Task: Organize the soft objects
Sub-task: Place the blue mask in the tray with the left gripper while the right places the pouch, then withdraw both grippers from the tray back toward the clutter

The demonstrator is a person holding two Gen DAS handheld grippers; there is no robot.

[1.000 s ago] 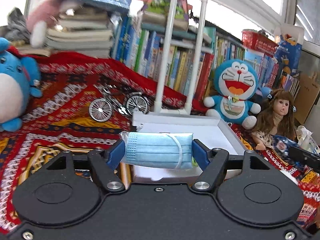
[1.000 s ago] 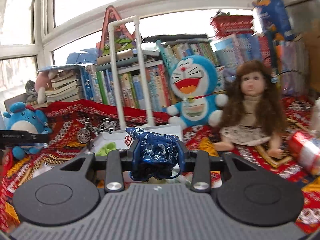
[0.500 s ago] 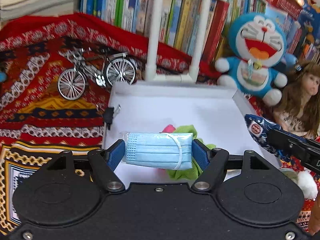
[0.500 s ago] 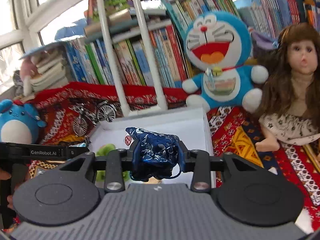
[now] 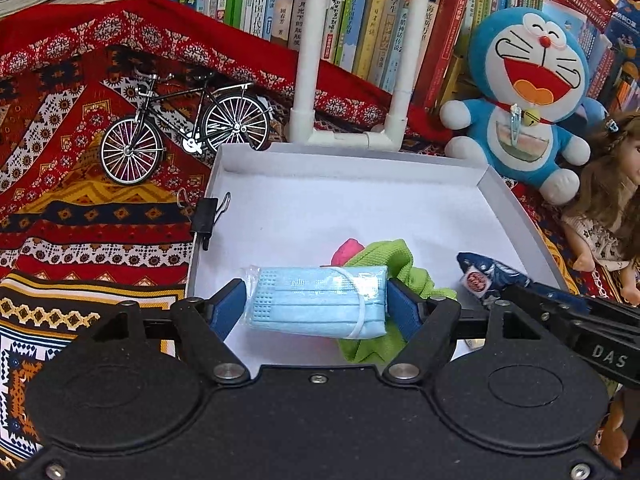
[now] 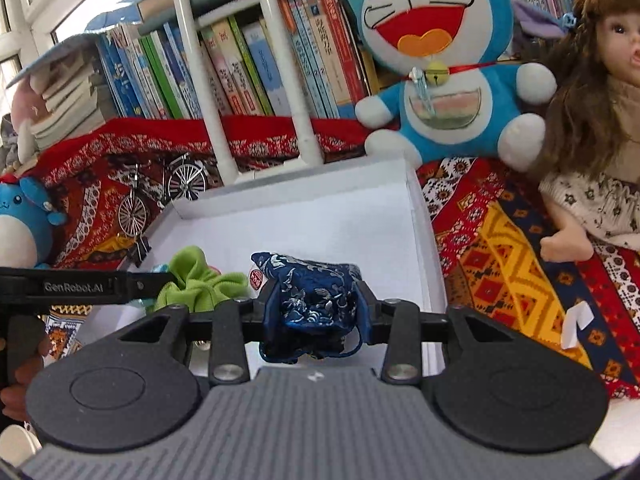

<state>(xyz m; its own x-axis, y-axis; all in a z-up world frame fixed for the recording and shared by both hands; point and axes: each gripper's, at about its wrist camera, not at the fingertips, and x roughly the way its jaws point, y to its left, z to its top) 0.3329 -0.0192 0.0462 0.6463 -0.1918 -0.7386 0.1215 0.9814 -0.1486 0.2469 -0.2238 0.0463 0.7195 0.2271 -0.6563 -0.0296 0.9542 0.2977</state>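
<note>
The left gripper [image 5: 318, 306] is clamped end to end on a packet of blue face masks [image 5: 316, 304], held over the near part of the white tray [image 5: 360, 160]. The packet sits in a thin clear wrap, pleated and flat; judged light, compressible and somewhat slick, so the grip across its short ends suits it.

The right gripper [image 6: 316, 308] is closed on a dark blue brocade pouch [image 6: 312, 294], likewise above the tray. The pouch is woven, glossy and slack, with a drawcord hanging below; judged light, and best held at mid-body.

A crumpled green cloth [image 5: 394, 270] and a pink item [image 5: 347, 249] lie in the tray. The tray is stiff white card with low walls.
</note>
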